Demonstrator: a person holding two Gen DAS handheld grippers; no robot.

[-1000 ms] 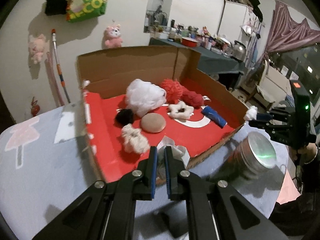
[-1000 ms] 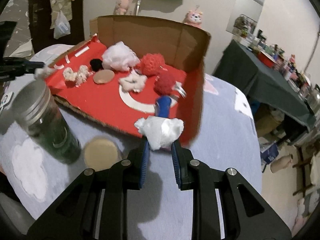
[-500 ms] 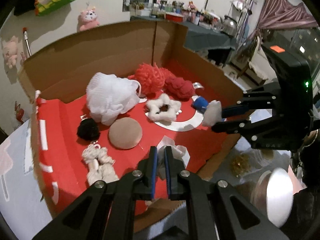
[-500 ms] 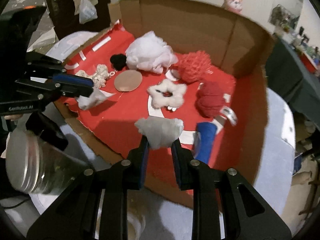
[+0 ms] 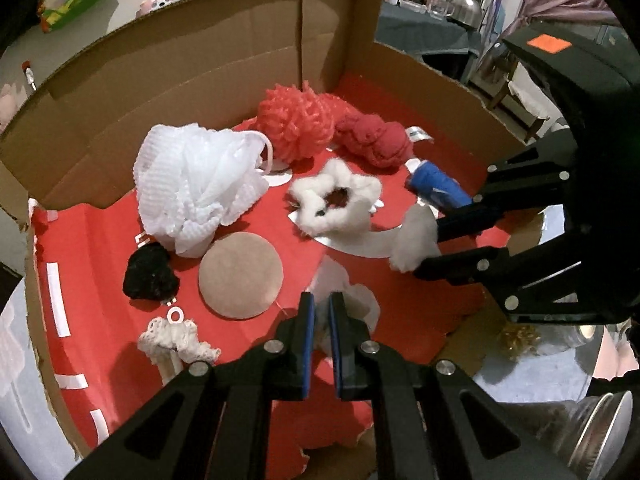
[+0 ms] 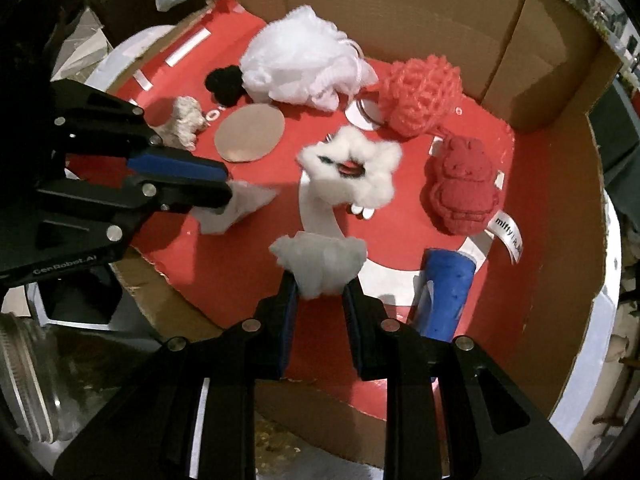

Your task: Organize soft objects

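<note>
Corrugated cardboard box (image 5: 208, 56), matt; fluffy cotton tuft (image 6: 320, 264); mesh loofah (image 5: 196, 184).

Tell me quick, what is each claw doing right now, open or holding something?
Left gripper: closed on a thin white tissue-like wad.
Right gripper: closed on a white cotton tuft.

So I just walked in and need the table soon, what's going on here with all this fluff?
A person is sorting soft things into a red-lined cardboard box. Each hand-held claw is shut on a white cotton tuft: the right claw on one tuft, the left claw on another, both over the box's front edge. A white mesh bath pouf, red yarn pompom and fluffy white ring already lie inside.
</note>
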